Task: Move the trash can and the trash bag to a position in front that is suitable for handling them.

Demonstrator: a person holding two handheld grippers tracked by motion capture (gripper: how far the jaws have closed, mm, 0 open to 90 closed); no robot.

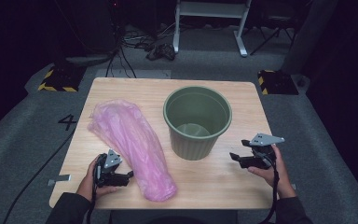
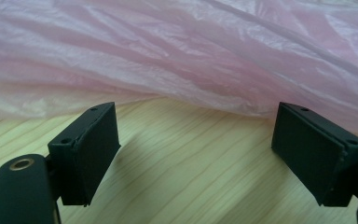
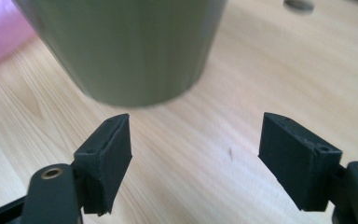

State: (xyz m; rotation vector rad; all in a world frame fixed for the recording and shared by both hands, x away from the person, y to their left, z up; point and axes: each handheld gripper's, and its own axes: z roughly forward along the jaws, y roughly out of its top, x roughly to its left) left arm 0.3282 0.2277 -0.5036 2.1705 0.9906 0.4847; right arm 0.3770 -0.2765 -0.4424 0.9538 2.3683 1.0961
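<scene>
The wooden tabletop (image 1: 242,186) carries a crumpled pink plastic bag (image 1: 130,140), which lies left of centre and runs from the far left toward the near edge. A green ribbed bin (image 1: 197,122) stands upright right of centre, apart from the bag. Your left gripper (image 1: 129,174) sits just beside the bag's near end, jaws apart with bare wood between them. Your right gripper (image 1: 233,157) points at the bin's base from the right, jaws apart and holding nothing.
</scene>
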